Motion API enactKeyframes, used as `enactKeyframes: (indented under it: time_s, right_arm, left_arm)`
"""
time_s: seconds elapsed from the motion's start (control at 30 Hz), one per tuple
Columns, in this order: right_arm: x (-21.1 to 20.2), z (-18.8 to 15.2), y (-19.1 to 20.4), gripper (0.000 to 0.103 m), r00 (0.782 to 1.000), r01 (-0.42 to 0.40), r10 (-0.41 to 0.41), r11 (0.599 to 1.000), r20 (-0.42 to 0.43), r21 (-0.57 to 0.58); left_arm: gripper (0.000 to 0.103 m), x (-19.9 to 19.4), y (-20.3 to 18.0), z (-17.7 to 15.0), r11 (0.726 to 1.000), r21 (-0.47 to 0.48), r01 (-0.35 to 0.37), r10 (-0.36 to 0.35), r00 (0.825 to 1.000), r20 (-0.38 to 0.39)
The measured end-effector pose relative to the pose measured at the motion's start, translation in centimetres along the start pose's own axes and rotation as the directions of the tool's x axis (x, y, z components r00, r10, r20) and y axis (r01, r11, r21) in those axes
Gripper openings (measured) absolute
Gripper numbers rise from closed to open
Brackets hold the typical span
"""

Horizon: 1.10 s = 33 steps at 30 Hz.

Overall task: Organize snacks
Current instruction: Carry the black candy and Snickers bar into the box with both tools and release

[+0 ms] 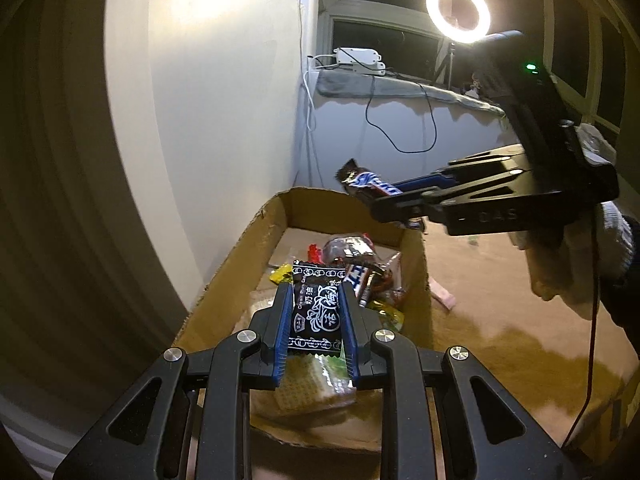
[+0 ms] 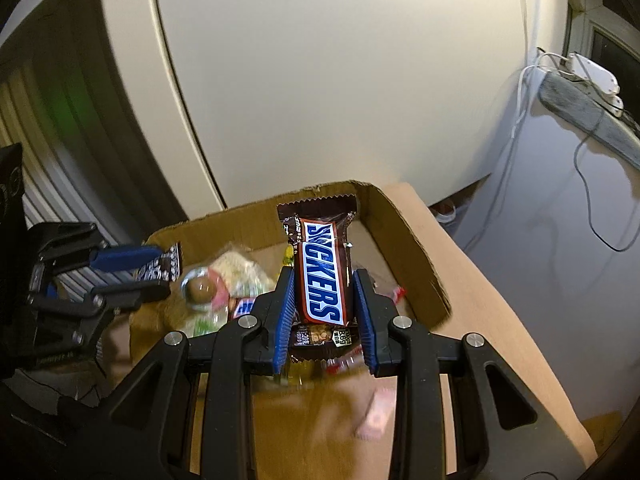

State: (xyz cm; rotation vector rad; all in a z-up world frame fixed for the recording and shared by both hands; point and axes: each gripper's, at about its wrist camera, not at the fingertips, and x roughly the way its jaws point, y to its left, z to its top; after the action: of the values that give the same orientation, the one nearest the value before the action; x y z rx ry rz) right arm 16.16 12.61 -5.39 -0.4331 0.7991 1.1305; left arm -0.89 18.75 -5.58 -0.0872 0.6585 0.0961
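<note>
My left gripper (image 1: 314, 294) is shut on a black candy packet (image 1: 316, 312) with white print, held over the near end of an open cardboard box (image 1: 240, 256). My right gripper (image 2: 323, 278) is shut on a brown Snickers bar (image 2: 320, 272), above the same box (image 2: 404, 232). In the left wrist view the right gripper (image 1: 384, 200) comes in from the right over the box's far right corner with the Snickers bar (image 1: 366, 182) sticking out. In the right wrist view the left gripper (image 2: 160, 276) holds the black packet (image 2: 166, 266) at the left. Several wrapped snacks (image 1: 352, 268) lie inside the box.
The box sits on a tan surface (image 1: 500, 300) beside a white wall (image 1: 224, 100). A pink wrapper (image 1: 442, 296) lies on the tan surface right of the box. A ring light (image 1: 458, 12), a white power strip (image 1: 360, 60) and cables stand at the back. A gloved hand (image 1: 576, 264) holds the right gripper.
</note>
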Motion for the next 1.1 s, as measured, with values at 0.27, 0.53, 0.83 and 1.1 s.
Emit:
enactKeyframes:
  time_s: [0.27, 0.53, 0.83, 1.1]
  right_arm:
    - [2.8, 0.9, 0.2, 0.030, 0.999, -0.026, 0.026, 1.000, -0.026, 0.010]
    - [3.2, 1.3, 0.6, 0.030, 0.999, -0.041, 0.041, 0.999, -0.024, 0.008]
    - [1.6, 1.7, 0.7, 0.041, 1.000, -0.019, 0.019, 1.000, 0.018, 0.002]
    - [0.5, 1.8, 1.0, 0.049, 0.999, -0.006, 0.007, 1.000, 0.044, -0.007]
  left_arm:
    - [0.021, 0.7, 0.1, 0.1, 1.000, 0.003, -0.008, 0.008, 1.000, -0.002]
    - [0.022, 0.7, -0.3, 0.2, 0.999, 0.022, -0.032, 0.032, 0.999, 0.003]
    - [0.024, 0.1, -0.3, 0.3, 0.998, 0.017, -0.056, 0.056, 0.998, 0.014]
    - [0.027, -0.7, -0.6, 0.4, 0.998, 0.024, -0.066, 0.065, 0.997, 0.028]
